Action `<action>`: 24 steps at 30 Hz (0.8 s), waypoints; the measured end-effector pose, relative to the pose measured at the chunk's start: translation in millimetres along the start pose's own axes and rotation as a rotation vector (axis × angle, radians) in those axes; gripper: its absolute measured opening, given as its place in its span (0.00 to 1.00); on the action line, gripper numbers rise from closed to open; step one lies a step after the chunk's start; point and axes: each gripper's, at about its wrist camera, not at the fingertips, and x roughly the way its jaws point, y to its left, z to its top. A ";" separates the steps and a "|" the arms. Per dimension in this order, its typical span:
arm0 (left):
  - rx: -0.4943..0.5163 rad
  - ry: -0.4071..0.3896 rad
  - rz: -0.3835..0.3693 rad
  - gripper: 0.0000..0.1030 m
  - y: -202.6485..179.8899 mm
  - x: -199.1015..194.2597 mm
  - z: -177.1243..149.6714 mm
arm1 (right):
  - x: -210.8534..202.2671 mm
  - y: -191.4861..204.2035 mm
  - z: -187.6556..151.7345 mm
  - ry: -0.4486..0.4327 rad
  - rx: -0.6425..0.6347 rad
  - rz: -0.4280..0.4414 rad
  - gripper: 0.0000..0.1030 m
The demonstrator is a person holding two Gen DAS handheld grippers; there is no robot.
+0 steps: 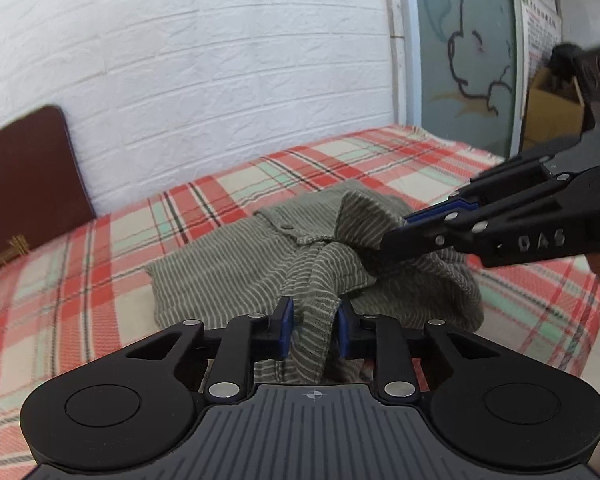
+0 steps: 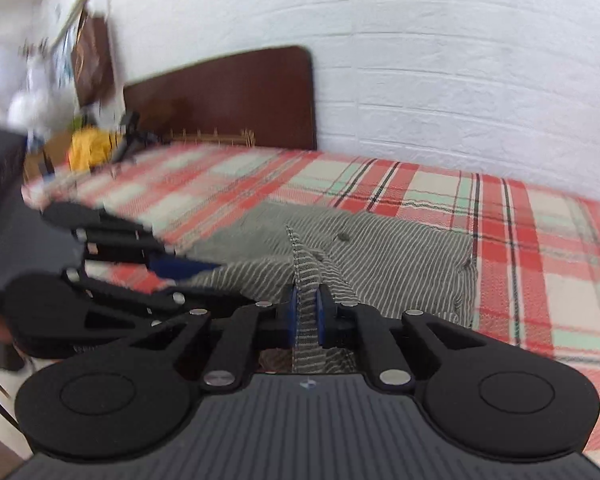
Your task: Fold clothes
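Both jaws pinch the striped shirt (image 1: 204,280) at frame center; we judge folding barely begun, the shirt mostly rumpled on the plaid bed (image 2: 540,248).

Matt black plastic tongs (image 1: 311,316) (blue pads), ribbed striped cloth shirt (image 1: 220,276), woven plaid bedcover (image 1: 100,264).

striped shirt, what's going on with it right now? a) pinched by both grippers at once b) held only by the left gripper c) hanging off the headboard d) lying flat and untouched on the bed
a: the left gripper has a bunch of the striped shirt between its fingers, and the right gripper is shut on another fold of it, over the plaid bed cover.
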 end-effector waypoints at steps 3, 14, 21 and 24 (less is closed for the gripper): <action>-0.084 -0.020 -0.050 0.32 14.1 0.1 6.1 | -0.5 -26.2 3.8 -0.014 0.162 0.038 0.11; 0.084 -0.014 -0.014 0.60 -6.6 1.1 6.9 | 14.8 -83.4 -14.9 0.007 0.590 0.204 0.10; -0.243 0.059 -0.261 0.07 47.5 36.5 12.9 | 23.7 -112.1 -27.9 0.013 0.799 0.304 0.10; -0.521 0.044 -0.393 0.07 90.3 48.4 2.3 | 27.4 -120.5 -33.1 0.014 0.853 0.317 0.10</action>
